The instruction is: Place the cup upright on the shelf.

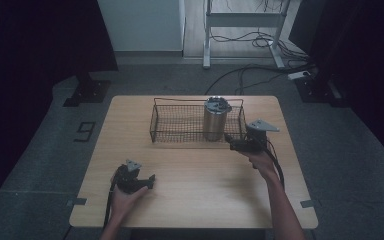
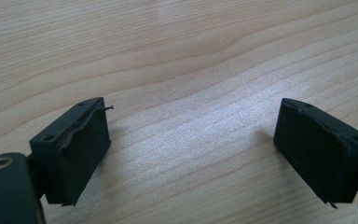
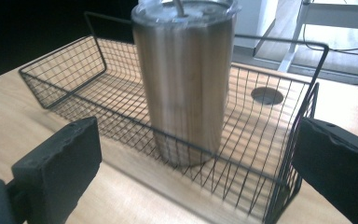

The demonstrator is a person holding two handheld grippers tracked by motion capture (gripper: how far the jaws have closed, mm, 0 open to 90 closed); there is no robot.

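A steel tumbler [image 1: 216, 119] with a clear lid stands upright in a black wire basket [image 1: 175, 131] at the back of the wooden table [image 1: 200, 200]. My right gripper [image 1: 230, 141] hovers just in front of the basket's right end, its jaws wide open and empty. In the right gripper view the tumbler [image 3: 184, 79] rises inside the basket [image 3: 70, 79] straight ahead, beyond the jaws of the right gripper [image 3: 193, 163]. My left gripper [image 1: 151, 181] rests low near the table's front left, open, with bare wood between its jaws [image 2: 191, 154].
A round cable hole [image 3: 266, 95] lies in the tabletop behind the basket. Beyond the table are a white desk frame [image 1: 242, 22], floor cables [image 1: 250, 70] and black stand feet [image 1: 87, 92]. Dark curtains flank both sides.
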